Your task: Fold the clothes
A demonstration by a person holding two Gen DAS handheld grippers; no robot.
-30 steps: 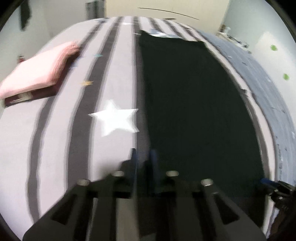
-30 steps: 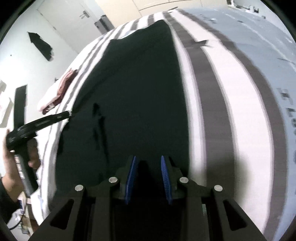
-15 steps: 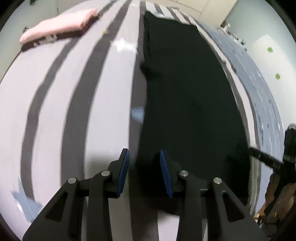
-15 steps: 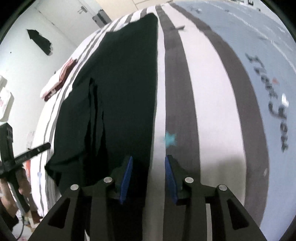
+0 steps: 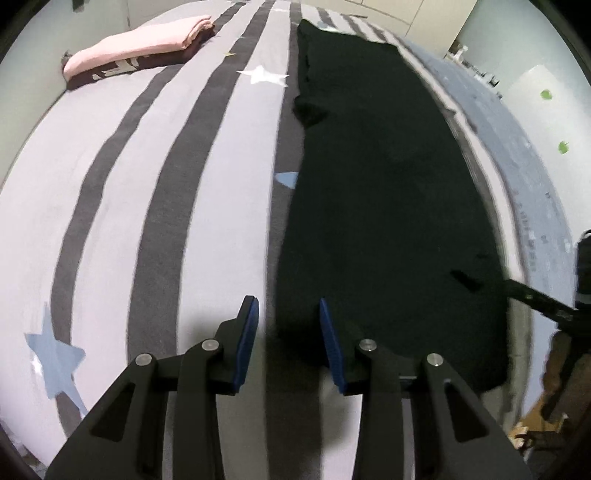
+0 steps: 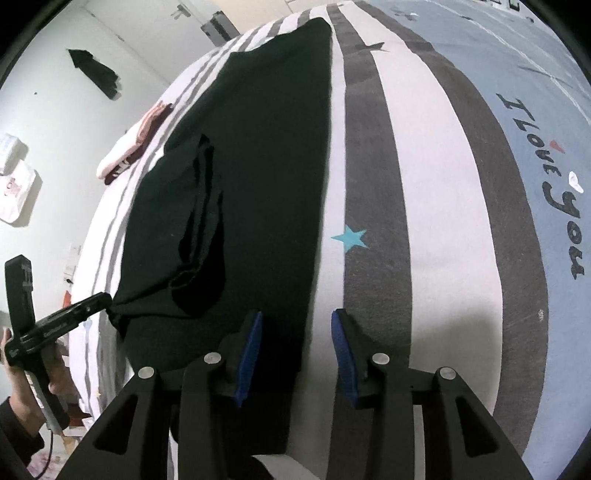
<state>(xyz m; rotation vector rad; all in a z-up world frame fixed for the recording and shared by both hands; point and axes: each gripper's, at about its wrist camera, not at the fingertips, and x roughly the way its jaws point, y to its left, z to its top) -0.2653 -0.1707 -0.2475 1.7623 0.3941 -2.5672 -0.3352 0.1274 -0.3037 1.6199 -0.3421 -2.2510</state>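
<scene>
You're standing at a bed in a white-walled bedroom.
Its cover runs in grey and pale stripes with stars, with a blue band reading "I love you". A white door stands behind, a dark garment hangs on the wall, and green stickers dot the far wall.

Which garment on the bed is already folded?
The pink garment, stacked on a dark folded one at the bed's far left corner. The black garment lies spread out long.

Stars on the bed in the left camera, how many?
4: white star far ahead, tiny yellow star beyond it, blue star half under the black garment, pale blue star near left. The garment may hide more.
</scene>
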